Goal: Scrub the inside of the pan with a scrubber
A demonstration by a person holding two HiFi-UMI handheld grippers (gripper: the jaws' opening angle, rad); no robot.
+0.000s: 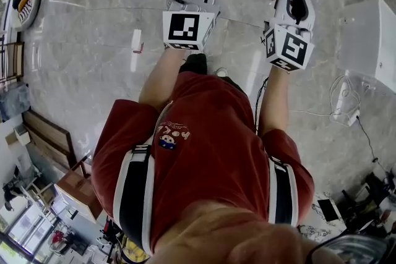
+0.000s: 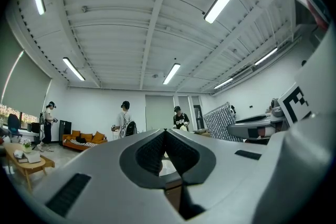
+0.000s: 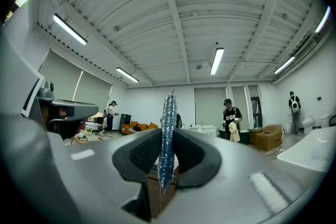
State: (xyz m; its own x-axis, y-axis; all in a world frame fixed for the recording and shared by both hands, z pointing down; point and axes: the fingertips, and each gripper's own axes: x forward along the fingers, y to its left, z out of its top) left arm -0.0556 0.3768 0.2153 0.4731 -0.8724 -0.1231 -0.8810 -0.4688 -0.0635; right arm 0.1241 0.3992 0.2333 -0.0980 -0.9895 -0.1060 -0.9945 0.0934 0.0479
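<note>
Out in front of me, my right claw [image 3: 167, 136] pinches the scrubber [image 3: 169, 107], my left claw [image 2: 166, 136] is closed on nothing, and with no pan visible, scrubbing looks unstarted.

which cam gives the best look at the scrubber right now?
Right gripper view: the scrubber sits dead centre, large, held edge-on by the right gripper, jaws closed on it. The left gripper view shows its broad sparkly face, but small and off to the right. The head view catches only its end at the top edge.
</note>
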